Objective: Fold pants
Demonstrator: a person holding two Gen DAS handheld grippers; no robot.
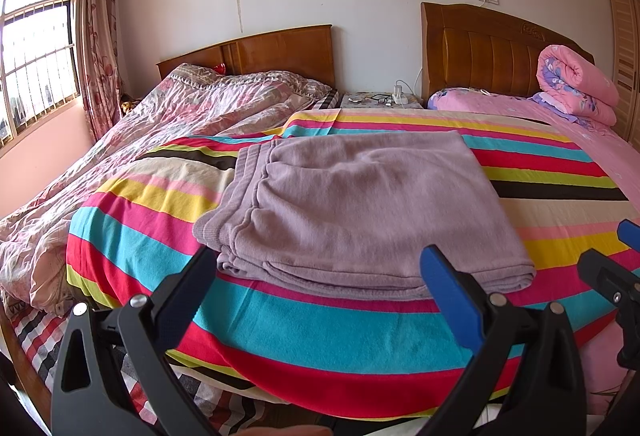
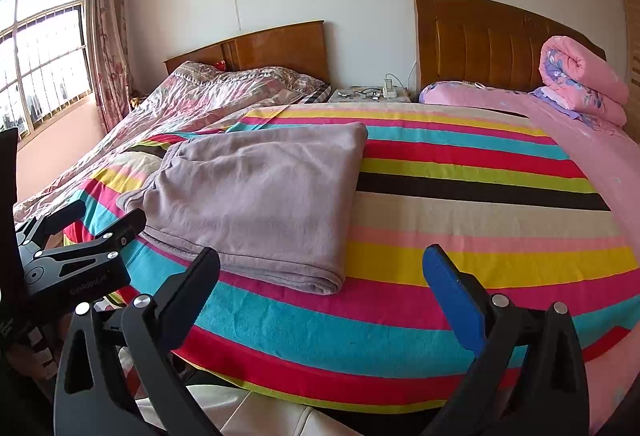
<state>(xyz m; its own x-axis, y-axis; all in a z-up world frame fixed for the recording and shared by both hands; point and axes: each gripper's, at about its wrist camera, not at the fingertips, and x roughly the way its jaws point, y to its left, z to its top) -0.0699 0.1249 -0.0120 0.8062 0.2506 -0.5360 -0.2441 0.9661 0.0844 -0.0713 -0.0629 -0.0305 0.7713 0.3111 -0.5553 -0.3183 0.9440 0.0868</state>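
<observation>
tongs [image 1: 320, 268] wide, just before folded pants [image 1: 352, 204]

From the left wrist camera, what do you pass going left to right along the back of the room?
Window → flowery curtain → low wooden headboard → nightstand → tall wooden headboard → rolled pink quilt.

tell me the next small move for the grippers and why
Probably draw both back and stop. The pants already lie as a compact folded stack on the striped blanket, while the left gripper and right gripper are open, holding nothing.
</observation>
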